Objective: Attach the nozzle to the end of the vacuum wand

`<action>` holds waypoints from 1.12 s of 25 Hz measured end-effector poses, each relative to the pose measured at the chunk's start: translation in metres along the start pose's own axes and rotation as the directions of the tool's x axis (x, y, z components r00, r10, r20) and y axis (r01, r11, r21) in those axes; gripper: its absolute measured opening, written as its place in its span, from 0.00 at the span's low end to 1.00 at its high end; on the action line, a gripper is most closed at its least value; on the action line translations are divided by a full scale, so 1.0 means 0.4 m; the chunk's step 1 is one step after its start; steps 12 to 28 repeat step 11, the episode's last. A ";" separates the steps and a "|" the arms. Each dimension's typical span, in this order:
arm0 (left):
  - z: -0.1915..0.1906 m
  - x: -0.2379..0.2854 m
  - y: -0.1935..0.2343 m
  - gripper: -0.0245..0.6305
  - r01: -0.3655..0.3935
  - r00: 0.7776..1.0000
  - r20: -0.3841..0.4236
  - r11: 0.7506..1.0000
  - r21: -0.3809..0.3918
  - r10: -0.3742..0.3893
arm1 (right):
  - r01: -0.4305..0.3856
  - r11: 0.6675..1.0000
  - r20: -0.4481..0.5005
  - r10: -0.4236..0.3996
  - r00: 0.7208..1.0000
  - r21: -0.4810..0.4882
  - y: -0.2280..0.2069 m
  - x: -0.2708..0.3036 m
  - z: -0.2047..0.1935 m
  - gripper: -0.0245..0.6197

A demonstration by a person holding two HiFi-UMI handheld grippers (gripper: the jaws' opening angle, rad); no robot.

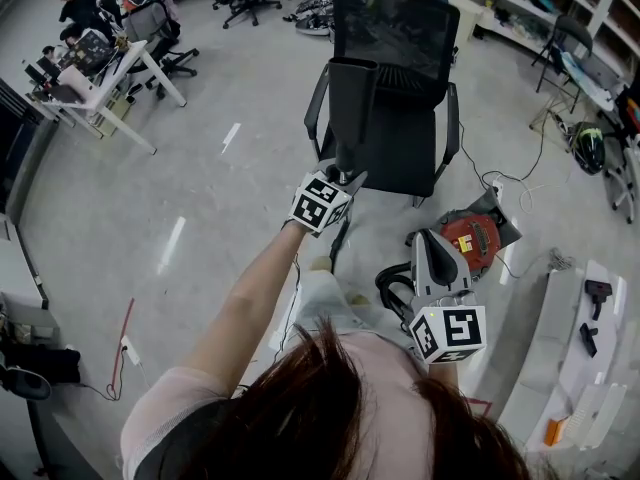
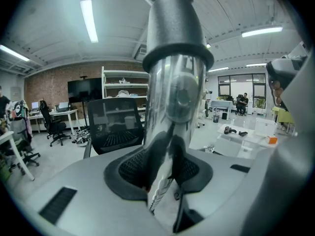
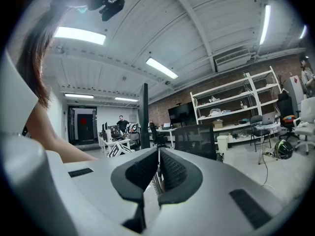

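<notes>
Near the black chair (image 1: 405, 158), left gripper (image 2: 166, 159) fingers are gripping the nozzle (image 2: 174, 82) upright; right gripper (image 3: 158, 156) fingers are sitting closed, empty.

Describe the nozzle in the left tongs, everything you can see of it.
The nozzle is dark grey and matte, seemingly plastic, flaring to a flat mouth at its far end, with a glossy, clear-looking neck below a collar. It stands roughly upright in the air, clamped at the neck by the left tongs.
</notes>
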State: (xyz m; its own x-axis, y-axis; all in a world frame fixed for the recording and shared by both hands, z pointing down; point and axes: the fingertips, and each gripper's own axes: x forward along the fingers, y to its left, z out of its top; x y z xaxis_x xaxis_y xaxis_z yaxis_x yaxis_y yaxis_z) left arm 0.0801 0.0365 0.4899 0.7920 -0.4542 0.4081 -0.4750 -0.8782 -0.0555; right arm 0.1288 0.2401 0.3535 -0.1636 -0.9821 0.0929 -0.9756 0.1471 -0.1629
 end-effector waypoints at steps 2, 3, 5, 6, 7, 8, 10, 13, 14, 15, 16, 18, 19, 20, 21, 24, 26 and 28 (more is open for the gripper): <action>0.002 0.000 -0.002 0.24 0.002 1.000 -0.001 1.000 0.002 -0.002 | 0.000 1.000 -0.001 0.000 1.000 0.003 0.000 -0.001 0.000 0.09; 0.002 0.000 -0.003 0.24 0.002 1.000 -0.001 1.000 0.002 -0.002 | 0.000 1.000 0.000 0.000 1.000 0.004 0.001 -0.002 -0.001 0.09; 0.002 0.001 -0.002 0.24 0.001 1.000 0.000 1.000 0.002 -0.001 | 0.002 1.000 0.001 -0.002 1.000 0.004 0.000 -0.003 -0.004 0.09; 0.001 0.001 -0.001 0.24 0.000 1.000 0.001 1.000 0.002 0.000 | 0.004 1.000 0.002 -0.004 1.000 0.005 -0.002 -0.003 -0.005 0.09; 0.001 0.001 -0.001 0.24 -0.002 1.000 0.003 1.000 0.001 0.002 | 0.006 1.000 0.004 -0.006 1.000 0.006 -0.006 -0.004 -0.006 0.09; 0.003 0.001 0.001 0.24 -0.004 1.000 0.006 1.000 0.001 0.004 | 0.010 1.000 0.006 -0.010 1.000 0.006 -0.011 -0.005 -0.006 0.09; 0.009 0.002 0.006 0.24 -0.008 1.000 0.014 1.000 0.000 0.008 | 0.018 1.000 0.013 -0.018 1.000 0.007 -0.025 -0.007 -0.002 0.09; 0.014 0.002 0.008 0.24 -0.010 1.000 0.019 1.000 0.001 0.010 | 0.022 1.000 0.017 -0.023 1.000 0.007 -0.033 -0.007 0.001 0.09; 0.014 0.002 0.008 0.24 -0.010 1.000 0.019 1.000 0.001 0.010 | 0.022 1.000 0.017 -0.023 1.000 0.007 -0.033 -0.007 0.001 0.09; 0.014 0.002 0.008 0.24 -0.010 1.000 0.019 1.000 0.001 0.010 | 0.022 1.000 0.017 -0.023 1.000 0.007 -0.033 -0.007 0.001 0.09; 0.014 0.002 0.008 0.24 -0.010 1.000 0.019 1.000 0.001 0.010 | 0.022 1.000 0.017 -0.023 1.000 0.007 -0.033 -0.007 0.001 0.09; 0.014 0.002 0.008 0.24 -0.010 1.000 0.019 1.000 0.001 0.010 | 0.022 1.000 0.017 -0.023 1.000 0.007 -0.033 -0.007 0.001 0.09; 0.014 0.002 0.008 0.24 -0.010 1.000 0.019 1.000 0.001 0.010 | 0.022 1.000 0.017 -0.023 1.000 0.007 -0.033 -0.007 0.001 0.09; 0.014 0.002 0.008 0.24 -0.010 1.000 0.019 1.000 0.001 0.010 | 0.022 1.000 0.017 -0.023 1.000 0.007 -0.033 -0.007 0.001 0.09; 0.014 0.002 0.008 0.24 -0.010 1.000 0.019 1.000 0.001 0.010 | 0.022 1.000 0.017 -0.023 1.000 0.007 -0.033 -0.007 0.001 0.09; 0.014 0.002 0.008 0.24 -0.010 1.000 0.019 1.000 0.001 0.010 | 0.022 1.000 0.017 -0.023 1.000 0.007 -0.033 -0.007 0.001 0.09; 0.014 0.002 0.008 0.24 -0.010 1.000 0.019 1.000 0.001 0.010 | 0.022 1.000 0.017 -0.023 1.000 0.007 -0.033 -0.007 0.001 0.09; 0.014 0.002 0.008 0.24 -0.010 1.000 0.019 1.000 0.001 0.010 | 0.022 1.000 0.017 -0.023 1.000 0.007 -0.033 -0.007 0.001 0.09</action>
